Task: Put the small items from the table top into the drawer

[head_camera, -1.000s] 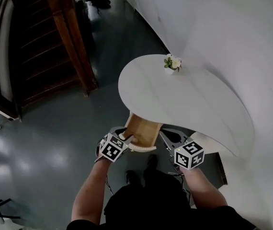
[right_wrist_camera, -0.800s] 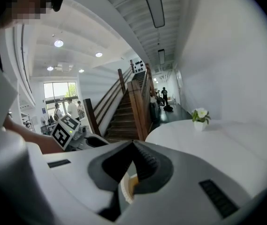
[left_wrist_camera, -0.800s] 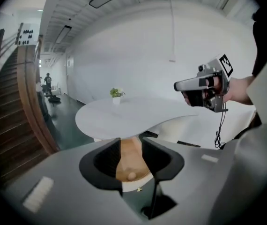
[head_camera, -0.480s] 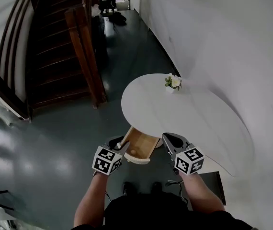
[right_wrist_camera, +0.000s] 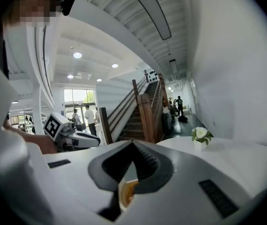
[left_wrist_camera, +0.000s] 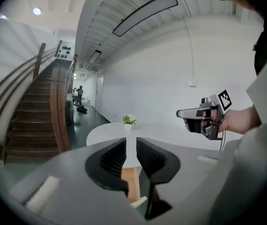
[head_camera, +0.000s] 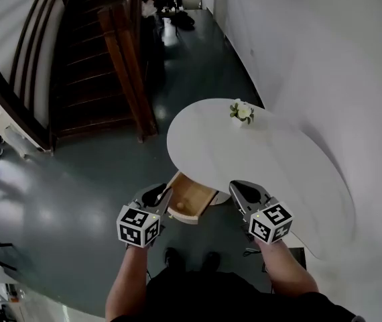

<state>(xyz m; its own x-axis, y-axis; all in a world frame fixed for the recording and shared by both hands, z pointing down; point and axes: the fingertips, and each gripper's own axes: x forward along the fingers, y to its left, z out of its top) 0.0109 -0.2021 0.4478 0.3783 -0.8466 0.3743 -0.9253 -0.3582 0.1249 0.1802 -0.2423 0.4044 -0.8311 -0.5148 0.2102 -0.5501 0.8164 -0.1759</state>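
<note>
Left tongs [head_camera: 153,194]: closing, slim gap, nothing between. Right tongs [head_camera: 243,190]: pressed together, empty. Wooden staircase [head_camera: 87,59] at left, cut off by frame edge. White table [head_camera: 271,166] ahead, right edge hard to tell from wall [head_camera: 325,52]. Drawer [head_camera: 189,198] pulled out under near rim, between both tongs; back end hidden beneath top, inside hard to make out. Flower pot [head_camera: 242,112] on far side of top, well apart from drawer.

The drawer [head_camera: 189,200] sits half under the table top [head_camera: 278,159], its inside unreadable; distant people [right_wrist_camera: 179,105] down the hall are too small to make out.
</note>
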